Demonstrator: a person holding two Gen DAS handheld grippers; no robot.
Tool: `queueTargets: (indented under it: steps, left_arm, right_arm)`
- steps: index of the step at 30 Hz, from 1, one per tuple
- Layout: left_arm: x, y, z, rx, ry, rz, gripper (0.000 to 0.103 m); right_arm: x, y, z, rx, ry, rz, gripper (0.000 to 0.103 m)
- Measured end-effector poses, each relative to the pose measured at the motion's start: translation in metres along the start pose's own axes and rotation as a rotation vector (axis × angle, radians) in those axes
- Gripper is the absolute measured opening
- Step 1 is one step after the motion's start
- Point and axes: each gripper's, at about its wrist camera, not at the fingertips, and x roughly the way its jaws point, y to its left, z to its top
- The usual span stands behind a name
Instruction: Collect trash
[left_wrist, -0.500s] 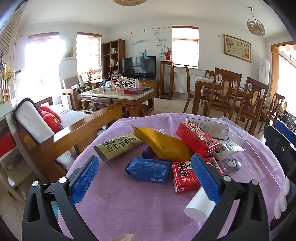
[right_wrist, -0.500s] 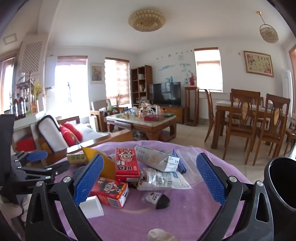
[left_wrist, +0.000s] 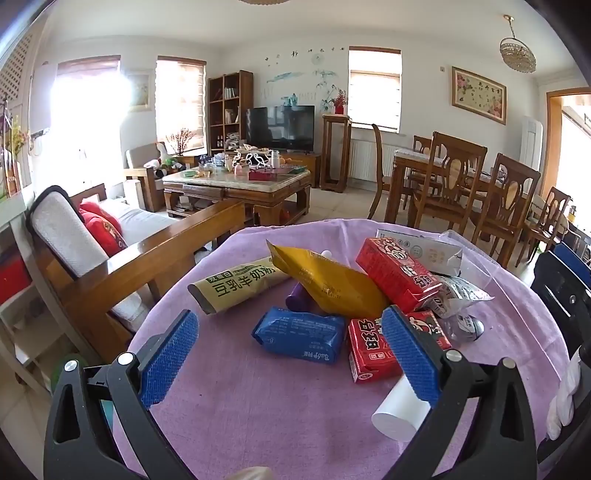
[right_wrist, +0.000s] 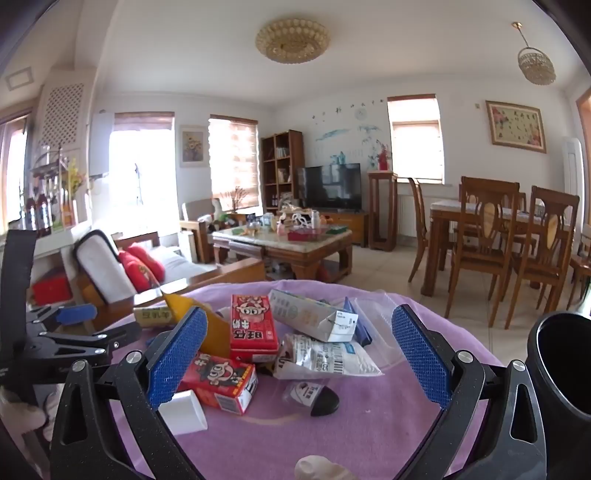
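We see the trash heaped on a round table under a purple cloth (left_wrist: 258, 398), filling the lower half of both wrist views.

Readable writing: the beige tube-shaped wrapper (left_wrist: 236, 286), left of centre in the left wrist view, carries large Chinese characters that we read as 豆乳羊奶粉. The two red cartons (left_wrist: 397, 273) (right_wrist: 253, 326) bear a cartoon face and white characters, inverted as they lie; we read 旺仔 on the lower one in the left view (left_wrist: 373, 349). The blue packet (left_wrist: 299, 334) has small white print we cannot read. The silver-white crumpled pouch (right_wrist: 325, 356) shows a barcode. The white box (right_wrist: 314, 314) has fine print, illegible. The yellow bag (left_wrist: 328, 284) shows only faint lettering.

A white cylinder (left_wrist: 400, 410) lies at lower right of the left view, partly behind a pad. A small black-tipped clear item (right_wrist: 314, 397) lies at lower centre of the right view.

The left gripper (left_wrist: 291, 354) hovers with its blue pads spread wide, nothing between them. The right gripper (right_wrist: 299, 350) is likewise spread wide and holds nothing.

A black bin (right_wrist: 561, 365) stands at the right edge of the right view. Behind: a wooden sofa with red cushions (left_wrist: 103, 229), a coffee table (left_wrist: 240, 184), a television (left_wrist: 280, 127) and dining chairs (left_wrist: 458, 177).
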Motion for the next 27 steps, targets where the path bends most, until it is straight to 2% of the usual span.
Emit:
queueTargets:
  steps: [27]
  left_arm:
    - [-0.0016,0.003,0.0017,-0.017,0.009,0.003,0.098]
  right_arm:
    - [0.0014,0.0,0.0001,0.003,0.005,0.0,0.099]
